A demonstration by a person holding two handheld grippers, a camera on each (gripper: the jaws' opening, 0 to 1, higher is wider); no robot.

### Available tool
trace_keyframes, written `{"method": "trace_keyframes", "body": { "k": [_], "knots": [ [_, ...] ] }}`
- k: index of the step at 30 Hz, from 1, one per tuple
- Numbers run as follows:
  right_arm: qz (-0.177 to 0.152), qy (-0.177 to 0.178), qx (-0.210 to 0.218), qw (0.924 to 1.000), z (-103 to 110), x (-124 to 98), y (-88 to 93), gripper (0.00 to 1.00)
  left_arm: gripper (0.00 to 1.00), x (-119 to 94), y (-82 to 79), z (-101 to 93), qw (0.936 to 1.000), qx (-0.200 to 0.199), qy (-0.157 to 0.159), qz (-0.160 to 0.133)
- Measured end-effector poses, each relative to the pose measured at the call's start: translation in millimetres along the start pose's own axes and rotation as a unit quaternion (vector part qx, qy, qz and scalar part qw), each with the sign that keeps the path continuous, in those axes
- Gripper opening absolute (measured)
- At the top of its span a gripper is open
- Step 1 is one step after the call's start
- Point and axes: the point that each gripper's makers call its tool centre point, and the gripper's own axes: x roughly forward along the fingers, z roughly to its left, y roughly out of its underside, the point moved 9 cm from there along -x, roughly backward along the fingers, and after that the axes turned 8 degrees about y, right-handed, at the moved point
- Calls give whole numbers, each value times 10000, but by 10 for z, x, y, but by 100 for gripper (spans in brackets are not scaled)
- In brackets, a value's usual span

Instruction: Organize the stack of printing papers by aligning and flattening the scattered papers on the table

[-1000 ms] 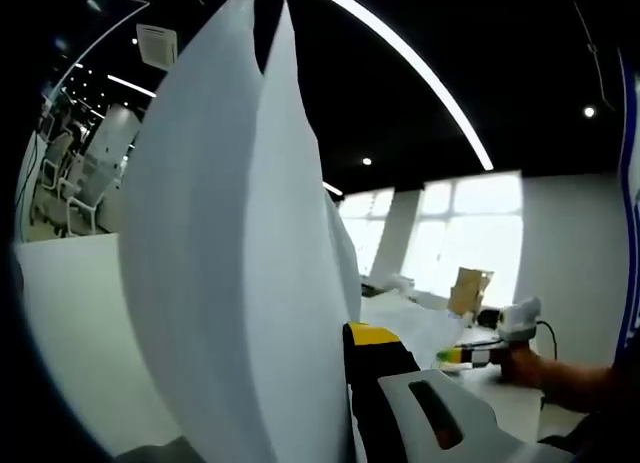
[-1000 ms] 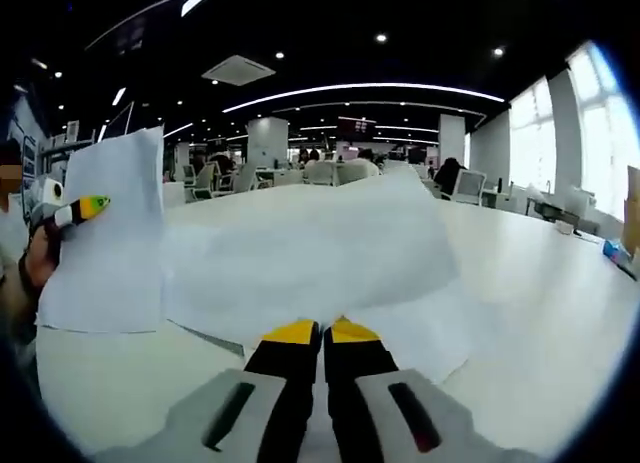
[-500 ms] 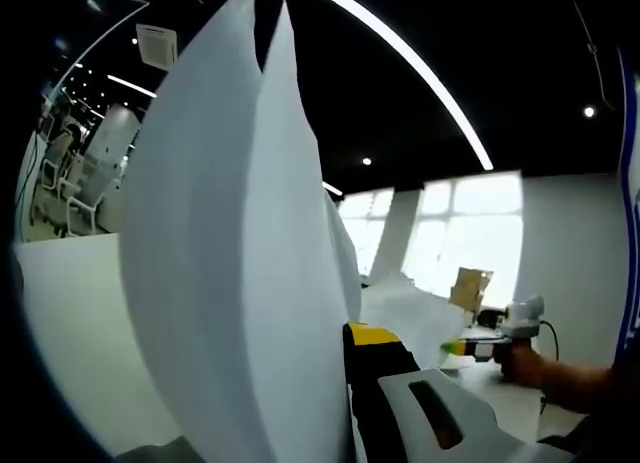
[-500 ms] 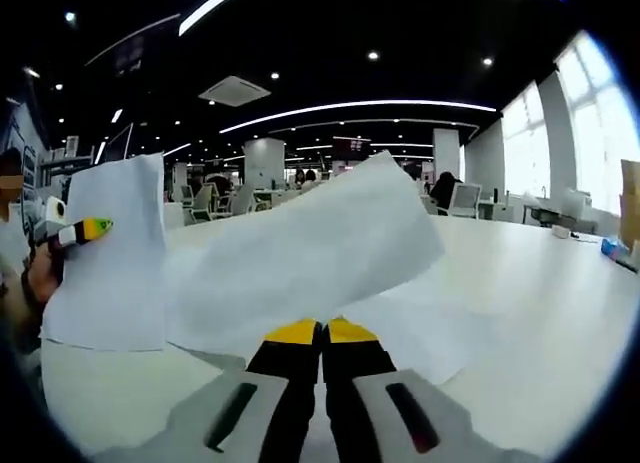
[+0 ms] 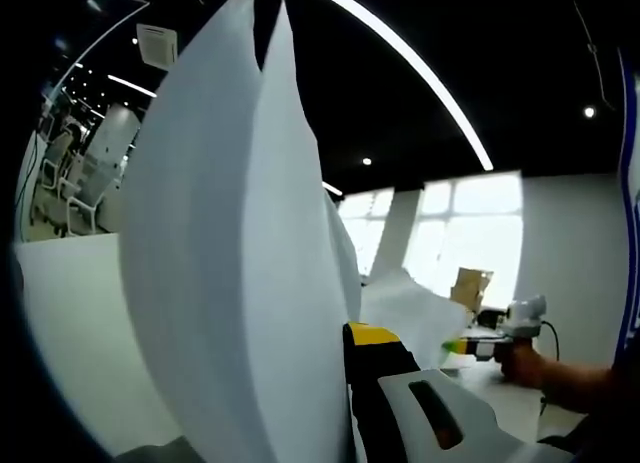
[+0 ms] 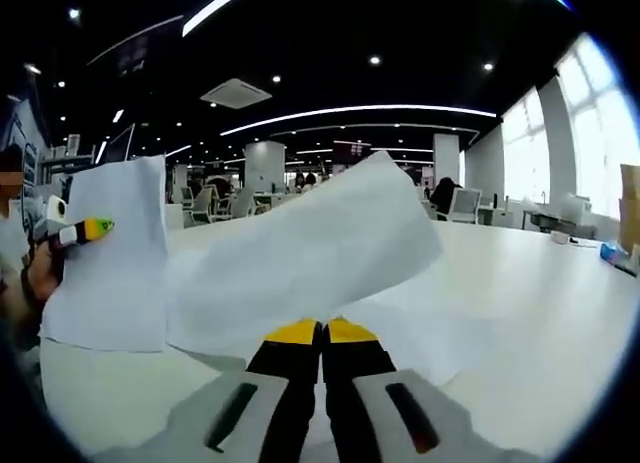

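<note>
The right gripper (image 6: pixel 322 331) has its two jaws pressed together on the near edge of a white sheet (image 6: pixel 300 258). The sheet is lifted off the table (image 6: pixel 540 313) and tilts up to the right. More loose papers (image 6: pixel 440 333) lie flat on the table just behind it.

The left gripper (image 6: pixel 85 229) is off to the side, with its tips shut on a small stack of papers (image 6: pixel 108 253) that it holds upright (a hand is behind it). In the left gripper view the same stack (image 5: pixel 235 253) stands tall and close, bowed open at the top.

This looks like the gathering step. The next move likely calls for bringing the lifted sheet over to the stack, matching the edges, then laying all of it flat.
</note>
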Motion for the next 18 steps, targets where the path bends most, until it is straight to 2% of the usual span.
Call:
{"method": "trace_keyframes", "body": {
  "k": [18],
  "knots": [
    [-193,46,-172,9997,12,-6,-38,0,6,-2,0,2,10000,5,-2,22]
  ]
}}
